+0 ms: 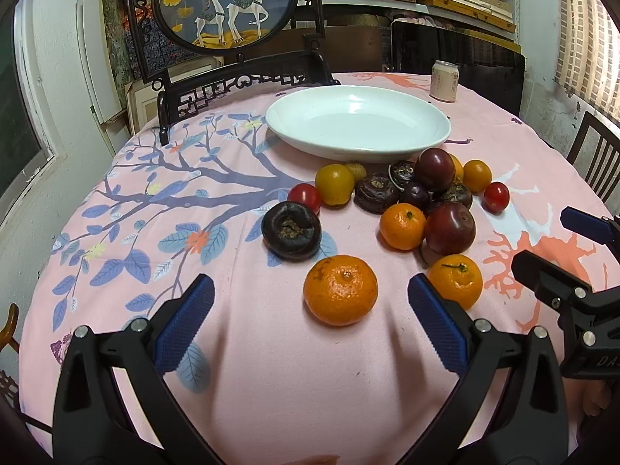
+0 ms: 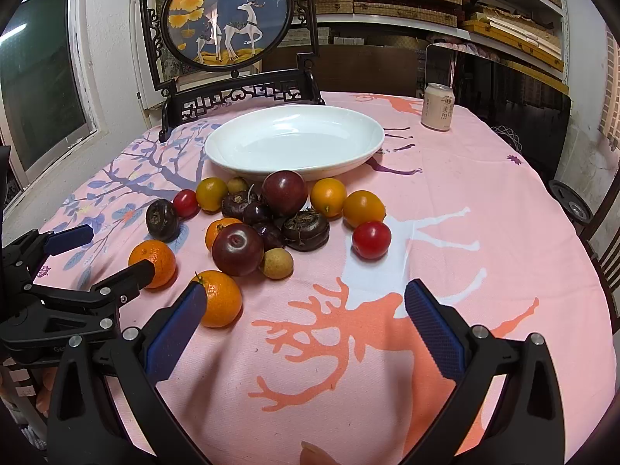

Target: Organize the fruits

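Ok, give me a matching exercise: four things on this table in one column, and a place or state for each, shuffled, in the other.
1. white plate
2. drink can
3. nearest mandarin
4. right gripper

a. jaws open over bare cloth
b. far right, behind the plate
c. between the left gripper's open jaws
d. empty, behind the fruit pile

Pairs: 1-d, 2-b, 3-c, 4-a

my grippers' fingers (image 1: 186, 317) have blue ribbed pads on black frames. the tablecloth (image 2: 445, 201) is pink, printed with blue-leaved branches and coral and white deer. the plate (image 1: 358, 151) is plain white; the mandarins (image 1: 340, 295) orange, the plums (image 2: 285, 193) dark red.
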### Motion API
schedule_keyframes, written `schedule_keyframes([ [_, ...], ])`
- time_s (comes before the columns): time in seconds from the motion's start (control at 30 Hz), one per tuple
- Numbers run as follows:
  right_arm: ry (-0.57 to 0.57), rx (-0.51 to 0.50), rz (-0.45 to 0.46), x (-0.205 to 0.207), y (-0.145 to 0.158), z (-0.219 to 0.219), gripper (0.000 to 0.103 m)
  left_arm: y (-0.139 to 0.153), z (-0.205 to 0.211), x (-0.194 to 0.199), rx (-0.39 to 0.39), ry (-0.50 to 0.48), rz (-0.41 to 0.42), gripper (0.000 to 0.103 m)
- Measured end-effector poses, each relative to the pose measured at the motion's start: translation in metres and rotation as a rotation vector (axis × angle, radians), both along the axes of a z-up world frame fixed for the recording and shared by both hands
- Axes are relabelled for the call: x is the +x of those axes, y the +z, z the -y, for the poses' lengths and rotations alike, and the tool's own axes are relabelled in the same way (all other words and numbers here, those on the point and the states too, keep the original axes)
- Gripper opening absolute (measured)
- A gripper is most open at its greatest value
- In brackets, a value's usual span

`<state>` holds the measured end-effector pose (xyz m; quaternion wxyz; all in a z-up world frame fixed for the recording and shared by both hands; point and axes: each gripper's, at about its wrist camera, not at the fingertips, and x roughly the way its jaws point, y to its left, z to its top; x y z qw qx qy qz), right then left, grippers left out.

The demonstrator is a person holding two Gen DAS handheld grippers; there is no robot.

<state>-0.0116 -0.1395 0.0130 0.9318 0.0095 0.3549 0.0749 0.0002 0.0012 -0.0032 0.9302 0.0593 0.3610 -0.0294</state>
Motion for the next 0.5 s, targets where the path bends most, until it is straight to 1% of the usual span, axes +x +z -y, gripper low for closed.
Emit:
schedule_keyframes([
  [0.5,0.001,0.002,-0.001,-0.0003,0.0003,0.0003,0.102,-0.0022,-0.0003,-0.0002,-0.005,0.004,-0.003,0.101],
])
